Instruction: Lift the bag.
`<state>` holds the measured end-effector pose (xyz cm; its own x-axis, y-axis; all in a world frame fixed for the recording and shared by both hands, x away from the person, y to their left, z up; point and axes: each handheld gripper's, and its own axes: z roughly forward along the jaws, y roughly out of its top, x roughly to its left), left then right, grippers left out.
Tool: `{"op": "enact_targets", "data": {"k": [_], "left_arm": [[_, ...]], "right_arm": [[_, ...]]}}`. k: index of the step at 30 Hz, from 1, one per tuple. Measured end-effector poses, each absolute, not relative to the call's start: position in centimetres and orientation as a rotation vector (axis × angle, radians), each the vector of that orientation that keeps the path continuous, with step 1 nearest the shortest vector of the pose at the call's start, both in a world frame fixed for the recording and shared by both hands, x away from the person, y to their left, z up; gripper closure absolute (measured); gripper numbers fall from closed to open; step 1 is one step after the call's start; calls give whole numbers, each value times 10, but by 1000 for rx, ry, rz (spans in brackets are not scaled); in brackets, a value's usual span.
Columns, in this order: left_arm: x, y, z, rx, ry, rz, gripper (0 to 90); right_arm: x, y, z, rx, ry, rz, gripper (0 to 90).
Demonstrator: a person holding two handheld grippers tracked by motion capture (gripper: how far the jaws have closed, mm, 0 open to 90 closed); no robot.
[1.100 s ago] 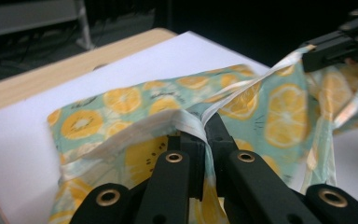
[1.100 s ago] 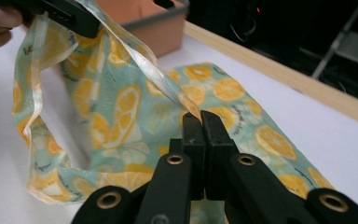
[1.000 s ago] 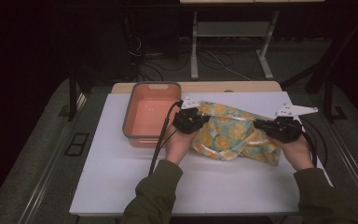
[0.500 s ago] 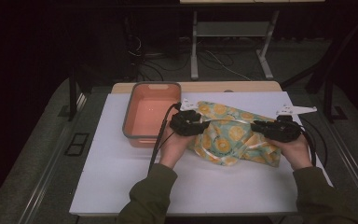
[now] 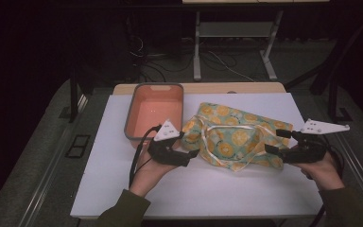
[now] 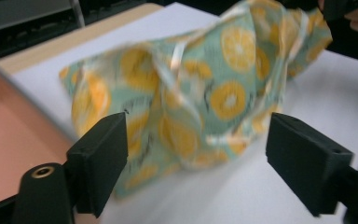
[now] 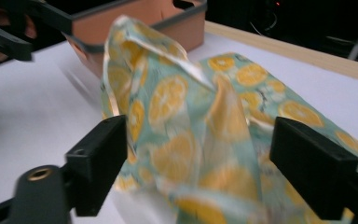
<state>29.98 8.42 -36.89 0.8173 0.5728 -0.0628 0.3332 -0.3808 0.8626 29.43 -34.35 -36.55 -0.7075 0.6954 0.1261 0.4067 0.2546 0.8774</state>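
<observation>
1. From above we see a white desk [image 5: 194,189] with a person's two forearms coming in from the bottom edge, each hand holding a black gripper.
2. A fabric bag [image 5: 236,137], pale green with orange-slice prints and cream straps, lies crumpled near the middle of the desk, between the two grippers.
3. The left gripper [image 5: 189,153] sits just beside the bag's left end. Its jaws have just been opening and now stand spread; in the left gripper view the bag [image 6: 205,93] lies a little beyond them, and neither jaw touches the cloth.
4. The right gripper [image 5: 276,142] is at the bag's right end. Its jaws have also just been opening and stand wide apart; in the right gripper view the folded cloth [image 7: 200,121] rises between and beyond them, and we cannot tell whether it brushes a jaw.
5. A salmon-pink tray [image 5: 132,113] with a grey rim stands on the desk at the bag's upper left, close to it.
</observation>
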Motion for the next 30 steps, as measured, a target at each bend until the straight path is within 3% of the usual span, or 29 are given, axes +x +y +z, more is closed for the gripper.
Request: {"op": "enact_targets", "data": {"k": [6, 13, 30], "left_arm": [[290, 118, -392, 2010, 714, 262, 111], [281, 144, -412, 2016, 729, 245, 0], [274, 164, -433, 2033, 751, 256, 0]], "right_arm": [[281, -352, -386, 1054, 2259, 1362, 119], [273, -347, -410, 1077, 2296, 1328, 116], [272, -339, -432, 1085, 2312, 1310, 116]]}}
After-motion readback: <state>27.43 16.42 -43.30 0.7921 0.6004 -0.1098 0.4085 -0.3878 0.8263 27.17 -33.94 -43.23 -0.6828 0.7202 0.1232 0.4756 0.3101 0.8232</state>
